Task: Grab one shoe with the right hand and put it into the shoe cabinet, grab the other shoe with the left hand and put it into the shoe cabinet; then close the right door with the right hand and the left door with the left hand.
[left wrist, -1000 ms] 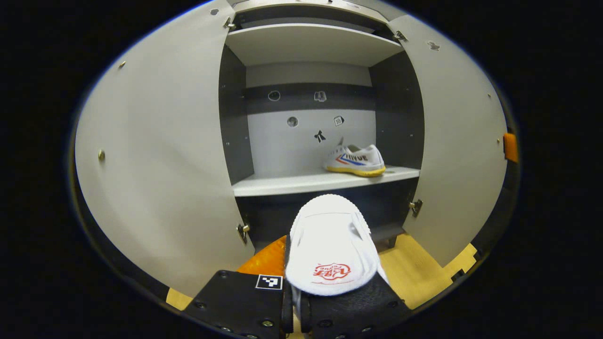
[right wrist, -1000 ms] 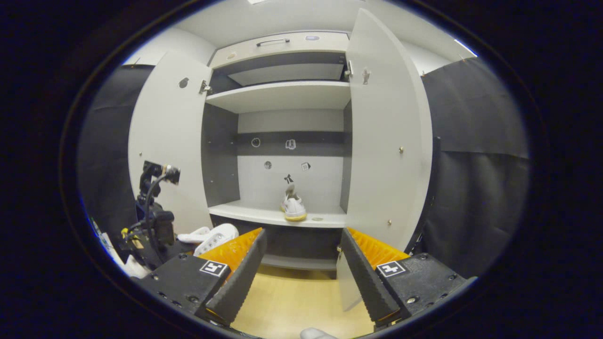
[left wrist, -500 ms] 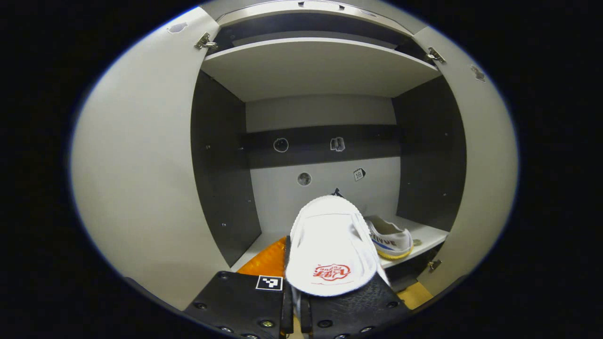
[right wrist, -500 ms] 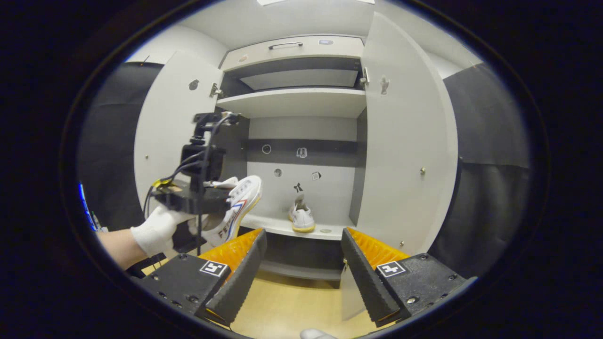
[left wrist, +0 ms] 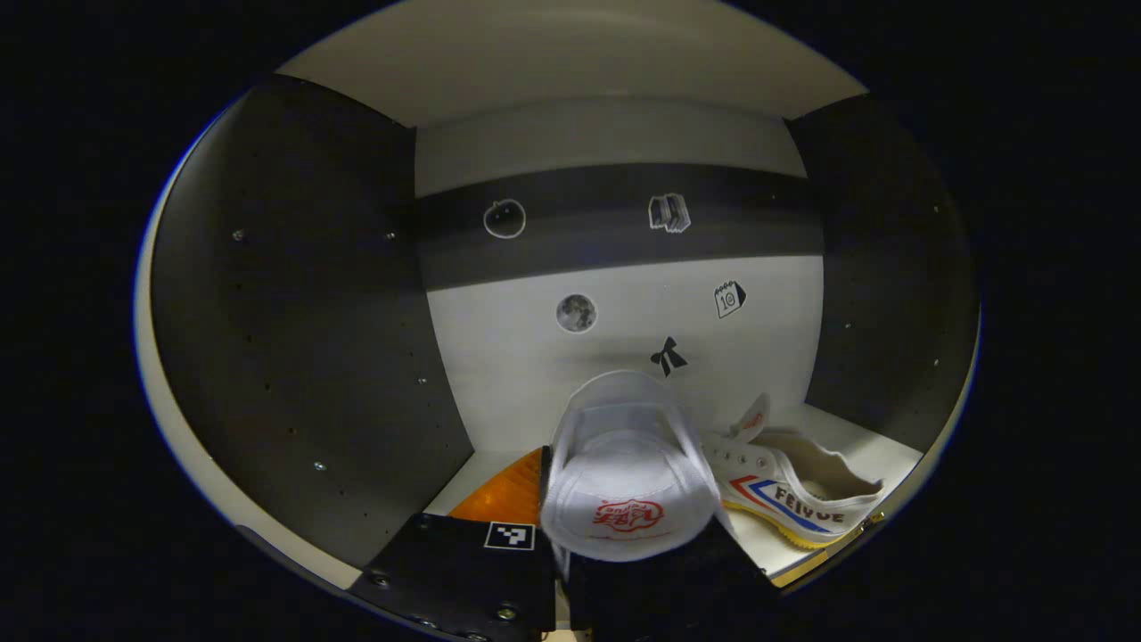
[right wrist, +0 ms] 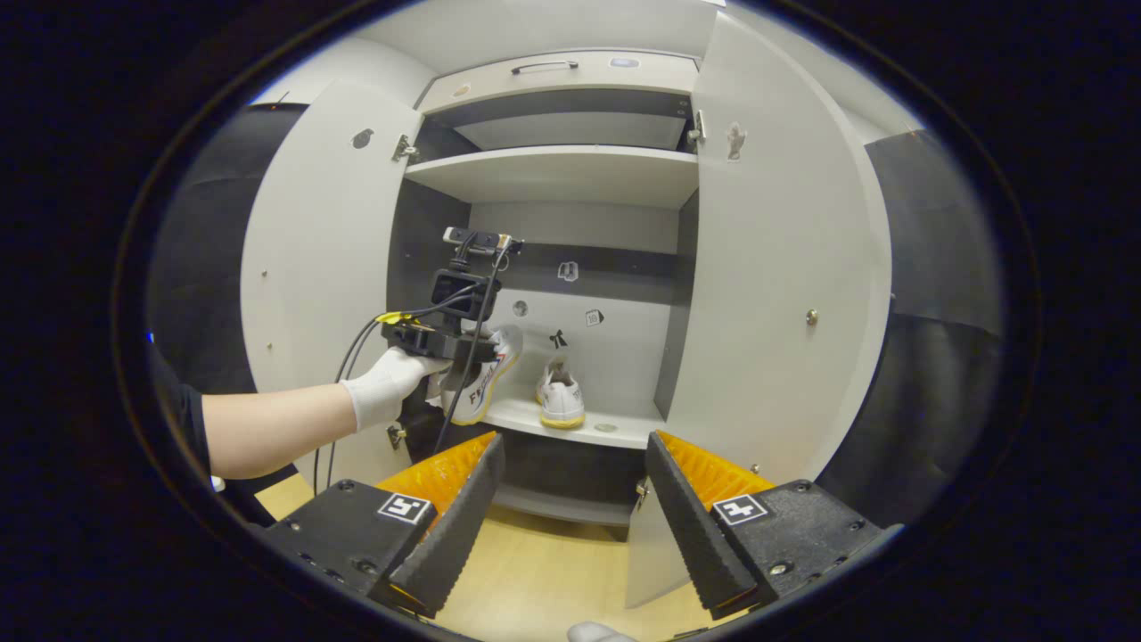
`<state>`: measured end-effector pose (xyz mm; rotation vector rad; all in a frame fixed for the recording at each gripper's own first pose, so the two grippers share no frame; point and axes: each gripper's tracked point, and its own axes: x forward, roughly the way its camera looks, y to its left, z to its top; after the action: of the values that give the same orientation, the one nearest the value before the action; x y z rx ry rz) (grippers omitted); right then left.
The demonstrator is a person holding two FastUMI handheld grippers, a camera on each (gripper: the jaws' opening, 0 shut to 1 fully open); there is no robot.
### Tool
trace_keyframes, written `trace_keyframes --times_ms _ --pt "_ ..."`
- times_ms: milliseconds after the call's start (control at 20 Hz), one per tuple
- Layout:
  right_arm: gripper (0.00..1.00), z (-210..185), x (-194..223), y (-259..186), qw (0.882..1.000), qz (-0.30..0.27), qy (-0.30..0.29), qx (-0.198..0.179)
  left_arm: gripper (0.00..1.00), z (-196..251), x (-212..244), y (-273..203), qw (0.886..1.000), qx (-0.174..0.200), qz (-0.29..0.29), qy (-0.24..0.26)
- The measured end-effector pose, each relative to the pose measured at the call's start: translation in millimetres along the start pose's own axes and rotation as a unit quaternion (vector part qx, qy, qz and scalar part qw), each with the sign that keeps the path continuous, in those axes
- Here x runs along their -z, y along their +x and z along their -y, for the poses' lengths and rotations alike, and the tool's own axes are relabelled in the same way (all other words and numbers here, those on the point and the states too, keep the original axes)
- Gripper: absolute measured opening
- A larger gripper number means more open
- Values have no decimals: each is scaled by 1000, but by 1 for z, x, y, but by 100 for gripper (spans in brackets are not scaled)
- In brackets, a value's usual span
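Inside the cabinet (right wrist: 553, 178), one shoe (left wrist: 798, 495) sits lower right on the shelf (right wrist: 615, 430). Left gripper (left wrist: 570, 571), clamped on the second shoe (left wrist: 628, 468), holds it over the shelf's free left side for setting down. Right gripper (right wrist: 570, 508) waits wide open, bottom centre, likely for the right door (right wrist: 775, 267).

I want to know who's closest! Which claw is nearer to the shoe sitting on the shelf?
Left. The left claw, carrying the other shoe, is inside the cabinet beside the shoe on the shelf. The right claw, open, hangs outside the cabinet, farther back.
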<state>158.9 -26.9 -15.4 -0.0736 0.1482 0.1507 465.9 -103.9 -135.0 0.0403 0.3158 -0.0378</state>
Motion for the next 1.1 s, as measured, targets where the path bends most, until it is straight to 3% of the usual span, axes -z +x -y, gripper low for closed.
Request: trace_keyframes --times_ms 150,200,250,300,500,900,1100 --pt "100 3 8 2 1000 -14 4 0 16 0 2 4 1000 11 -11 -1" --pt "100 4 10 2 1000 -17 7 -1 21 0 2 6 1000 12 -15 -5" --pt "100 4 9 2 1000 -17 9 -2 32 -3 5 7 1000 10 -22 -5" --pt "100 5 10 3 1000 -17 10 -1 37 -8 9 8 1000 -1 -26 -2" --pt "100 9 9 3 1000 -16 17 3 96 -11 30 8 998 15 -65 -17" --pt "99 -3 7 -2 1000 -15 16 -6 96 -16 31 -14 996 34 -74 -45" --pt "100 -3 -5 -9 1000 3 14 3 97 -19 7 -56 998 39 -23 -53"
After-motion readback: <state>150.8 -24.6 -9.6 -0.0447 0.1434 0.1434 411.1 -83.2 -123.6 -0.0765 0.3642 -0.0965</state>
